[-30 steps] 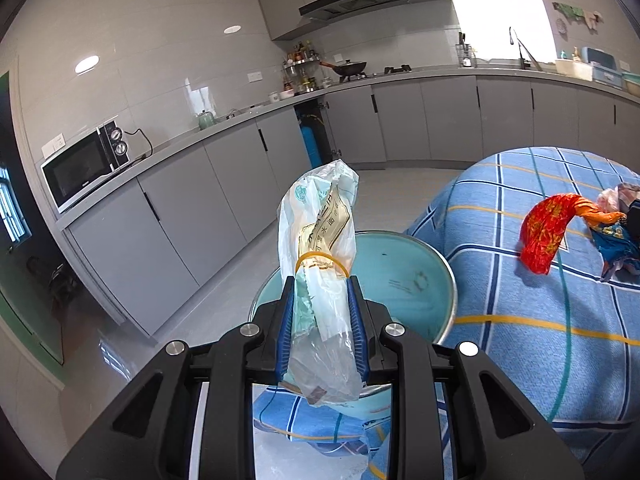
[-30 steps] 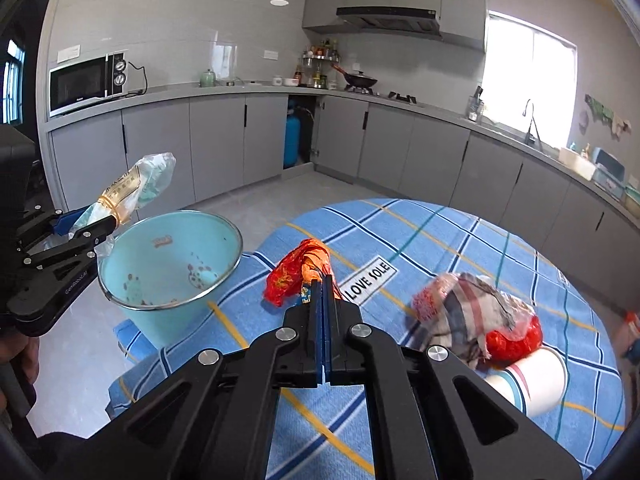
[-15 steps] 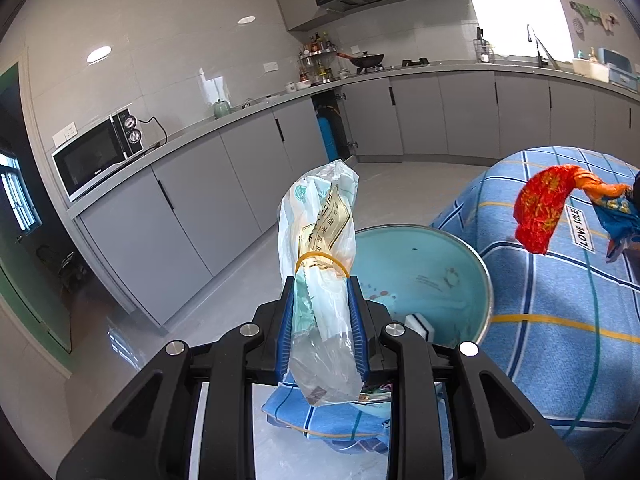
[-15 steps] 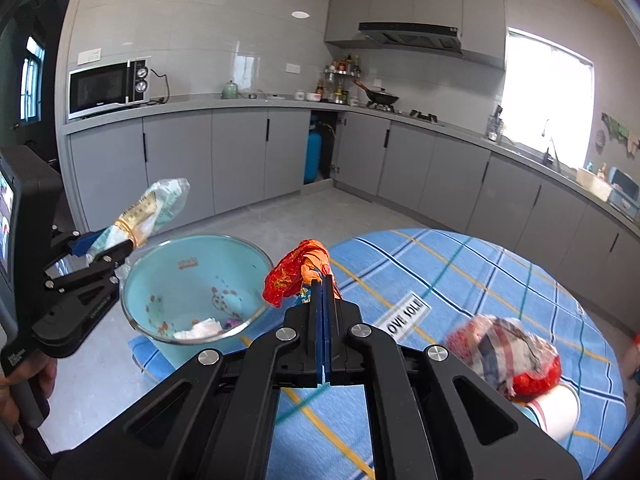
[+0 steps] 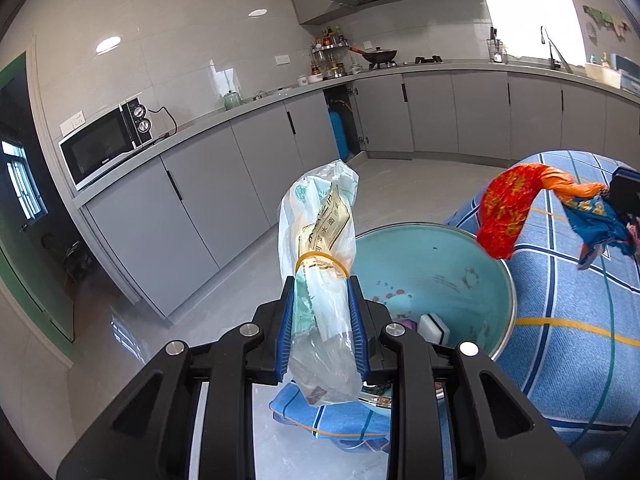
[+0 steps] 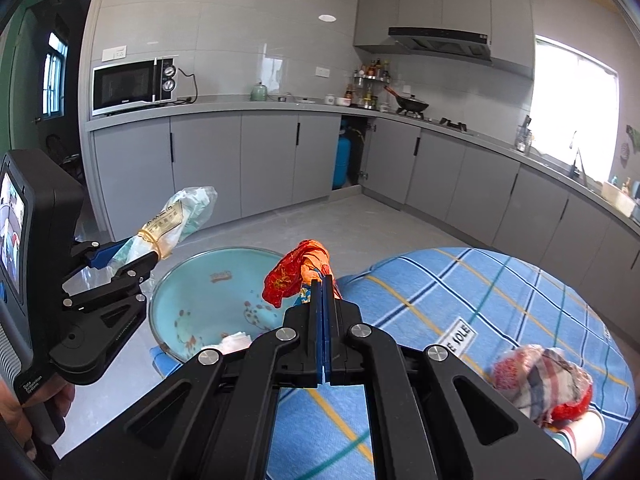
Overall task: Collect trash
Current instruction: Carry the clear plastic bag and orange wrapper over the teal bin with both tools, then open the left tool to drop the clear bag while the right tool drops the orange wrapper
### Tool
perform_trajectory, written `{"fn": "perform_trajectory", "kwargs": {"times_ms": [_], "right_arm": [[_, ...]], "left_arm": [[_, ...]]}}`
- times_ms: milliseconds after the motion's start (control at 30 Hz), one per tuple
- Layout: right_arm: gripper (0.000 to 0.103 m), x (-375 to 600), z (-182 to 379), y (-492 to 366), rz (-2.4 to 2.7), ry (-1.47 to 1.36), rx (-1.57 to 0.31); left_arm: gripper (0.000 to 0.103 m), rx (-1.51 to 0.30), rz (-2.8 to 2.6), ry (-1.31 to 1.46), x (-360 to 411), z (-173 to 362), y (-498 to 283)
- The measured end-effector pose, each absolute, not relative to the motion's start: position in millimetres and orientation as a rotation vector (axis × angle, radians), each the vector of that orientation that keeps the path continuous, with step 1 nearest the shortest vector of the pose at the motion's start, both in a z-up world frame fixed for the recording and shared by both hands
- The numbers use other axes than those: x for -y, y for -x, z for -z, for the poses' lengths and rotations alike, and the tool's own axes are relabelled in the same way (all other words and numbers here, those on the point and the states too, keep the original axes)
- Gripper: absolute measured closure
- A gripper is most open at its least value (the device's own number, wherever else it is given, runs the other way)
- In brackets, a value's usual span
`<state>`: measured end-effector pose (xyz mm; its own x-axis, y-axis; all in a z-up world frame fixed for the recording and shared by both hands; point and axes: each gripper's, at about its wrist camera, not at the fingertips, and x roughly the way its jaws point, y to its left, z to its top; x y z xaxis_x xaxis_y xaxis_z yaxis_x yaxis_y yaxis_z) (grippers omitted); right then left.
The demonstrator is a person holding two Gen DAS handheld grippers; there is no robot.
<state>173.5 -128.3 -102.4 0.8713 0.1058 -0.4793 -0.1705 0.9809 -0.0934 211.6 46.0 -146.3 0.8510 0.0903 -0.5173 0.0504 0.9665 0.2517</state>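
Left gripper [image 5: 320,300] clamped on bag [image 5: 320,240]; right gripper [image 6: 322,280] pinching wrapper [image 6: 296,276], both above basin [image 6: 208,280].

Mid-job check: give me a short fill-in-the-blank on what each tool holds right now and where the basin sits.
1. The left tool is shut on a clear plastic bag bound by a ____ rubber band.
2. The right tool is shut on a crumpled red and ____ wrapper.
3. The turquoise basin sits at the edge of the table's ____ checked cloth.
4. On the counter at left stands a ____ with two dials.

Missing words: yellow; orange; blue; microwave
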Motion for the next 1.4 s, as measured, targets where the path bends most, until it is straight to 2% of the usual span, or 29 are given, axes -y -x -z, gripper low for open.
{"fn": "perform_trajectory", "kwargs": {"times_ms": [1067,1367,1400], "right_arm": [[0.102,104,125,-205,-0.206,0.159,-0.546],[0.101,101,130,-219,-0.213,0.159,-0.551],[0.096,102,131,-221,-0.205,0.151,-0.556]], "left_arm": [[0.077,-0.58,-0.063,-0.324,-47,161,-226],[0.067,-0.59,-0.06,-0.34,-47,165,-230],[0.065,-0.59,-0.059,-0.34,-48,165,-230]]}}
